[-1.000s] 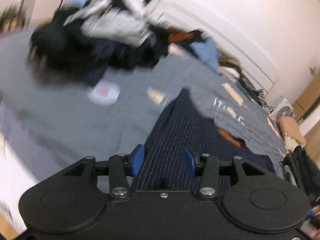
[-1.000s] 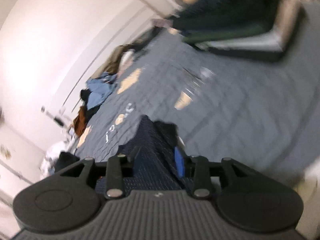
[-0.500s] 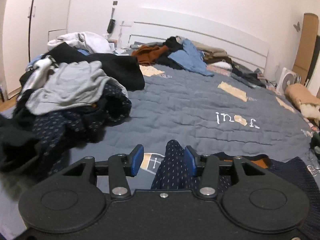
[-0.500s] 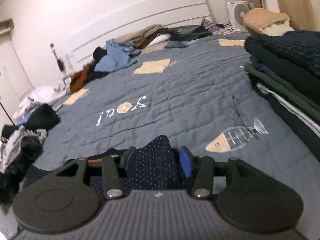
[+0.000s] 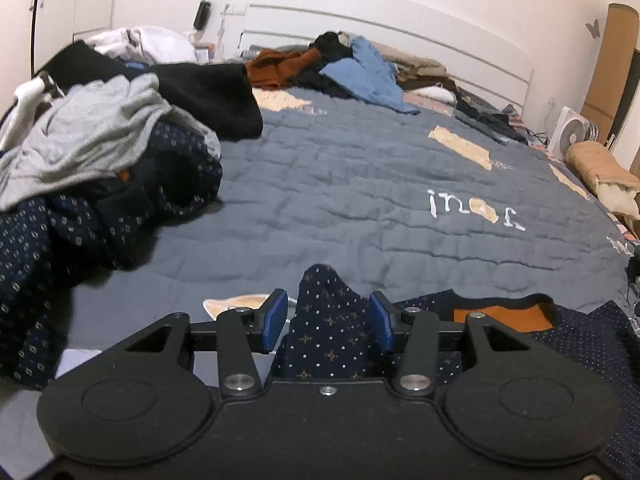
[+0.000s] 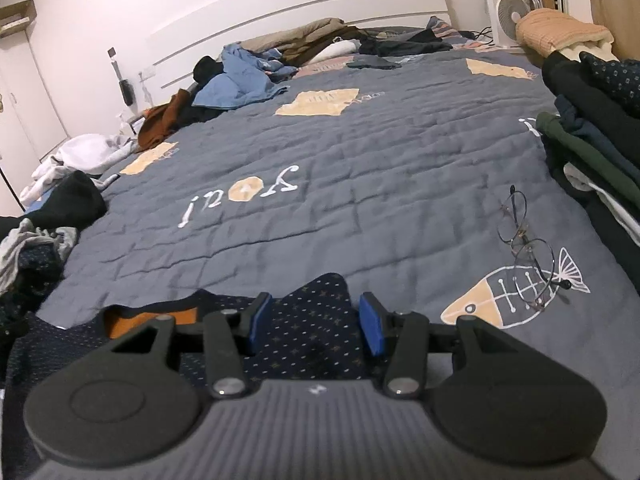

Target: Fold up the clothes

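The navy patterned garment (image 5: 332,336) lies spread on the bed (image 5: 360,184), unfolded; left gripper (image 5: 328,320) and right gripper (image 6: 316,322) each bunch a shoulder between half-spread fingers. Folded stack (image 6: 596,128) done, unfolded heap (image 5: 92,168) remains

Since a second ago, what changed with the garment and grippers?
Both grippers swung from a tilted, blurred view to level and carried the dotted navy garment down onto the quilt. Right gripper widened slightly. Cloth remains between both; left gripper is unchanged.
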The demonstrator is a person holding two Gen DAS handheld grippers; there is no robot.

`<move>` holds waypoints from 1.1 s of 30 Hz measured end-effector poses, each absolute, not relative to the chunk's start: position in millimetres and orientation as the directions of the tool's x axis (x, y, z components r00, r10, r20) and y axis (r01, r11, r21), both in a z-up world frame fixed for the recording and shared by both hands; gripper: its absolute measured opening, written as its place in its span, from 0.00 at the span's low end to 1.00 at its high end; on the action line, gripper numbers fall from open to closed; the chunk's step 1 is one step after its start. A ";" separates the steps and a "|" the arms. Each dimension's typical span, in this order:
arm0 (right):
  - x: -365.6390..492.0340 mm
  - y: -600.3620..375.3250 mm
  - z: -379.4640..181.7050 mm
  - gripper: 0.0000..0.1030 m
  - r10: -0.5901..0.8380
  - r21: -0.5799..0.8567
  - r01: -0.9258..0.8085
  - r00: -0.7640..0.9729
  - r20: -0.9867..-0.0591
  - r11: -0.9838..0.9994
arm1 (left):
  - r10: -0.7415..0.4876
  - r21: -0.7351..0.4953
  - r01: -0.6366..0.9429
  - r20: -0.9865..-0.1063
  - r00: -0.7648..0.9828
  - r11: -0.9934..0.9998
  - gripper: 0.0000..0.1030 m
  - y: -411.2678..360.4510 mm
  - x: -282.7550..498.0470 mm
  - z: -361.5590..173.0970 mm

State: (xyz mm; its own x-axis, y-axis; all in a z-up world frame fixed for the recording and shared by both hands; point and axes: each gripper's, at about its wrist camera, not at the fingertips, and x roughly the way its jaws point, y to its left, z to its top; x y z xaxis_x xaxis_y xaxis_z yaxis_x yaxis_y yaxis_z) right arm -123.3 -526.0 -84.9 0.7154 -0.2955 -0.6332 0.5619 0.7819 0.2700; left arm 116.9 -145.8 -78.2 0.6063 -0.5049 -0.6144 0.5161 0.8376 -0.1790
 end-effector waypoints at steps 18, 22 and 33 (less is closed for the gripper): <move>-96.5 -543.2 -125.8 0.45 -0.254 0.274 0.577 0.669 -0.698 0.769 | -0.526 -0.244 0.505 -0.654 0.545 0.828 0.20 -141.3 129.2 -92.1; -100.8 -547.1 -127.5 0.05 -0.244 0.334 0.583 0.697 -0.675 0.741 | -0.532 -0.251 0.509 -0.654 0.537 0.823 0.14 -140.2 131.2 -93.7; -111.0 -550.3 -84.0 0.03 -0.291 0.425 0.545 0.797 -0.529 0.723 | -0.572 -0.273 0.514 -0.538 0.619 0.813 0.07 -132.2 135.3 -62.6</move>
State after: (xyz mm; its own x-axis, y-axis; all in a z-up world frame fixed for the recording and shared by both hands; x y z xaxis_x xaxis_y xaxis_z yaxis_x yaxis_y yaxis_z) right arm -111.0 -550.3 -84.0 0.7974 -0.2907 -0.5289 0.5452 0.7228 0.4247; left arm 135.3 -132.2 -62.6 0.6189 -0.5722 -0.5381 0.5142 0.8130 -0.2732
